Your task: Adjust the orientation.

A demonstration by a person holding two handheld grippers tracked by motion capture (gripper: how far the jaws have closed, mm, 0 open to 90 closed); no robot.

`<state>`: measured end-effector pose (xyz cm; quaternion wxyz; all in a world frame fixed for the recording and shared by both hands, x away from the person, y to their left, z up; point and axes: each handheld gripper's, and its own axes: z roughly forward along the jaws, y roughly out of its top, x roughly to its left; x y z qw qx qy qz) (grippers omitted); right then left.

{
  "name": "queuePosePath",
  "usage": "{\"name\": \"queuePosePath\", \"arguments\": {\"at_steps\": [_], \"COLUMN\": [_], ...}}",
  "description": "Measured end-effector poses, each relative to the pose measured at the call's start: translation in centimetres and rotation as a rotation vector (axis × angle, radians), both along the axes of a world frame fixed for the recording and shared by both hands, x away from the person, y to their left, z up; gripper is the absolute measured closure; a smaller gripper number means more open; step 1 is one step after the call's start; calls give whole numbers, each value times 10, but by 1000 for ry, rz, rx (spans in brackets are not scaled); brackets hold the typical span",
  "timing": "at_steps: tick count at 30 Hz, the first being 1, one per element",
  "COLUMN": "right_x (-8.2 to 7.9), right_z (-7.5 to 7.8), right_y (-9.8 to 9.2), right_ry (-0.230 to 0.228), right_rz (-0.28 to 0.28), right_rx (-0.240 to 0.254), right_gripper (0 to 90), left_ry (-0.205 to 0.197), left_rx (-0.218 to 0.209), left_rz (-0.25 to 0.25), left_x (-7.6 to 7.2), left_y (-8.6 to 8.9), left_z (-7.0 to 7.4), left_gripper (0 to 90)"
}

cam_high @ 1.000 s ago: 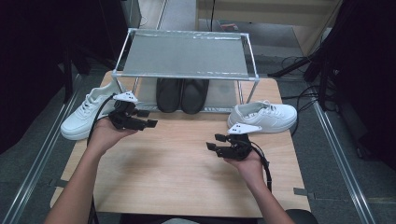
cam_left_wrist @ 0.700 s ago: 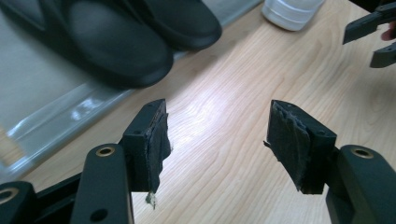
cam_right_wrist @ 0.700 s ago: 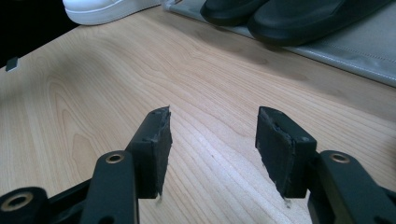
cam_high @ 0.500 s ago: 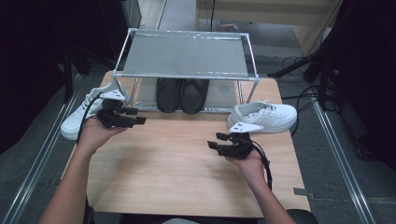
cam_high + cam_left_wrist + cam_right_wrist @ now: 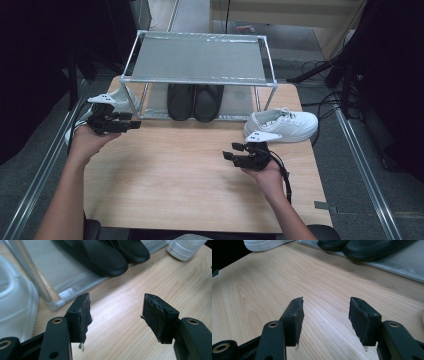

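A: Right gripper [image 5: 239,152] sat mid-table, jaws apart, nothing between them. Probably parked while the other hand worked.

B: And the left gripper [image 5: 131,122]?

A: Jaws wide too, empty, held at the table's left edge. The left white sneaker [image 5: 120,100] lay just beside and behind it, by the rack's corner post, not touched yet. Looked like it was lining up for a grab.

B: Farther back?

A: Right white sneaker [image 5: 282,125] beyond the right hand, black shoes [image 5: 195,101] on the shoe rack [image 5: 200,80] bottom shelf.
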<state>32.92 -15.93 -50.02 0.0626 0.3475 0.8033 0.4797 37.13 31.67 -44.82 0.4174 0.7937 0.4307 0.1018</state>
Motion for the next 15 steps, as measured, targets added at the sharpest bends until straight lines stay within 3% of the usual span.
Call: {"name": "queuePosePath", "arguments": {"at_steps": [12, 15], "right_x": [-4, -6], "right_z": [-3, -4], "right_y": [-5, -7], "right_ry": [8, 9], "right_rz": [-18, -24], "right_rx": [-14, -21], "right_gripper": [466, 463], "left_ry": [-22, -9], "left_rx": [3, 1], "left_rz": [102, 115], "left_x": [9, 13], "left_y": [40, 49], "left_z": [-3, -4], "left_gripper": [404, 407]}}
